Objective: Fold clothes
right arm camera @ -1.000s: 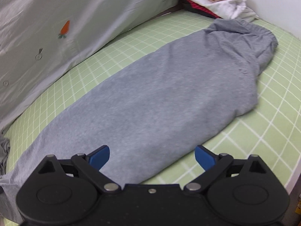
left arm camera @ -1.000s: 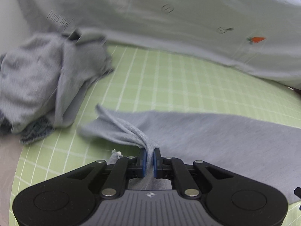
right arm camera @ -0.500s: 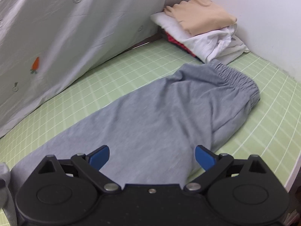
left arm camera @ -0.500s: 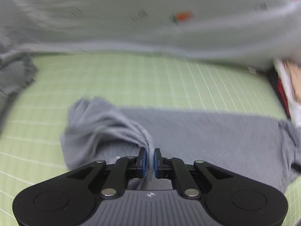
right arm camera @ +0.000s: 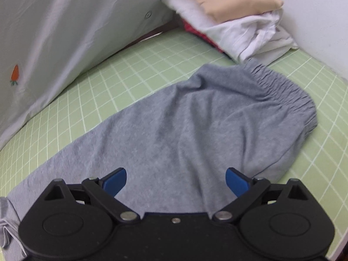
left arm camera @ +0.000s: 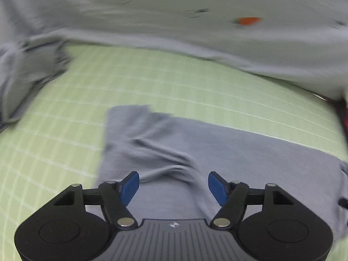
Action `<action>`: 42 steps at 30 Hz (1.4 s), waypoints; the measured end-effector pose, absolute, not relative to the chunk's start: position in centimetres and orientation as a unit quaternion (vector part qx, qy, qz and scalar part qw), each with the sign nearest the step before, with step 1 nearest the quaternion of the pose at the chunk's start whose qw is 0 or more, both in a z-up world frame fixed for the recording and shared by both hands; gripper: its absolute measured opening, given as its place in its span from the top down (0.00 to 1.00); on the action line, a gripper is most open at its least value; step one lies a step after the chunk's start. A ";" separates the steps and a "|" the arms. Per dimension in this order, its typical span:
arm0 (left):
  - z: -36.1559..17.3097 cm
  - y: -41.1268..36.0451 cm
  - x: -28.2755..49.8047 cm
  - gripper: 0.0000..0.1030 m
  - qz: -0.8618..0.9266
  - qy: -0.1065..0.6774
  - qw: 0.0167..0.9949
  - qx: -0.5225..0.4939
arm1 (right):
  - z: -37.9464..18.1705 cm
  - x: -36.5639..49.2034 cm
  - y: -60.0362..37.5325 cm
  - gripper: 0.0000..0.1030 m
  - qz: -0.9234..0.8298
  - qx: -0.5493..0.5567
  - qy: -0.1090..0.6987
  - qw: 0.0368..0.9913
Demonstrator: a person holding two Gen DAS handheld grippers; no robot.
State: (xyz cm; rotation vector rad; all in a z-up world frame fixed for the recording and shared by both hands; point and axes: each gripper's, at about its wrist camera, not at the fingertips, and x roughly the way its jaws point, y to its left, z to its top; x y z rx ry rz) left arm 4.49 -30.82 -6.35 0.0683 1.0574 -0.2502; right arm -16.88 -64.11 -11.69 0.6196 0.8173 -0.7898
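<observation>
Grey sweatpants (right arm camera: 184, 130) lie lengthwise on the green grid mat (right arm camera: 121, 82), elastic waistband (right arm camera: 282, 87) at the far right. In the left wrist view the leg end (left arm camera: 152, 148) lies folded over onto the pants, with a crease just ahead of my left gripper (left arm camera: 173, 184). The left gripper is open and empty above that fold. My right gripper (right arm camera: 175, 182) is open and empty, hovering over the middle of the pants.
A pale sheet with small carrot prints (left arm camera: 195, 21) hangs along the back of the mat. A stack of folded beige, white and red clothes (right arm camera: 235, 21) sits in the far right corner. A crumpled grey garment pile (left arm camera: 24, 74) lies at the left.
My left gripper carried the pinched leg end rightward over the pants, then opened and let it go. My right gripper stayed open and moved toward the waistband.
</observation>
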 end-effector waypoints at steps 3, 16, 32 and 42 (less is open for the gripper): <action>-7.2 -28.7 6.2 0.31 -0.080 0.522 0.849 0.007 | -12.2 -15.6 -63.5 0.04 -0.355 0.278 0.395 0.801; -9.4 -30.5 9.3 0.98 -0.149 0.524 0.836 0.068 | -13.3 -13.9 -63.0 0.04 -0.367 0.246 0.440 0.782; -4.3 -36.9 9.7 0.59 -0.274 0.446 0.852 -0.010 | -13.1 -14.2 -63.4 0.04 -0.369 0.241 0.437 0.784; -10.8 -35.4 5.8 0.41 -0.233 0.578 0.781 0.044 | -13.5 -14.3 -63.6 0.04 -0.366 0.250 0.441 0.780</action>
